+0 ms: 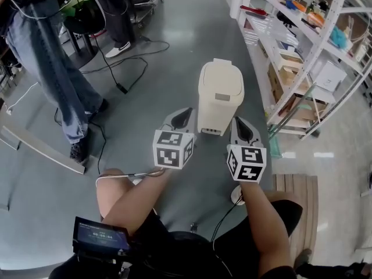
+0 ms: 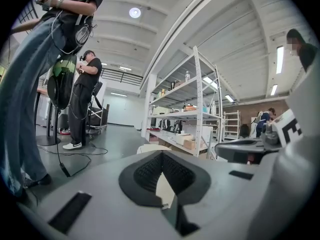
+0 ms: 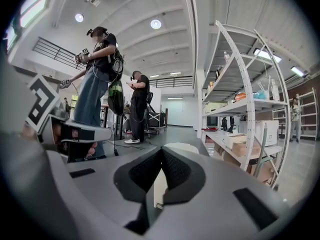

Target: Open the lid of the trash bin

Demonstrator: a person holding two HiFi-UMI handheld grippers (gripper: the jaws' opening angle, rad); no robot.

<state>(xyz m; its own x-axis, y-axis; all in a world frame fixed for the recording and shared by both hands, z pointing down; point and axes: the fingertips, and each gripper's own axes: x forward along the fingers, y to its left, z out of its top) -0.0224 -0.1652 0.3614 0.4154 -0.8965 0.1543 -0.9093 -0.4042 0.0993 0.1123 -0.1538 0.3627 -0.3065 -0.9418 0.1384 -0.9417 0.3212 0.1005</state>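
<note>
1. Head view: left gripper [image 1: 187, 113] and right gripper [image 1: 236, 121] side by side over a grey floor [image 1: 174, 45], tips pointing away from the wearer.
2. Same view: cream trash bin [image 1: 221, 97] upright just ahead of the tips, flanked by the 2 grippers, lid [image 1: 222, 81] down flat. Contact with either tip impossible to tell.
3. Same view: white shelving [image 1: 302, 45] off to the right of the grippers, a person in jeans [image 1: 52, 68] well off to the left.
4. Left gripper view: left gripper [image 2: 161, 154] with jaws closed tip to tip, clamping nothing. Sliver of the cream trash bin [image 2: 163, 186] just beyond the pads. Right gripper [image 2: 245, 146] alongside at right.
5. Right gripper view: right gripper [image 3: 161, 151] with jaws meeting at the tips, empty. Rounded top of the trash bin [image 3: 182, 148] just past them. Left gripper [image 3: 75, 134] at left, shelving [image 3: 240, 109] ahead at right.
</note>
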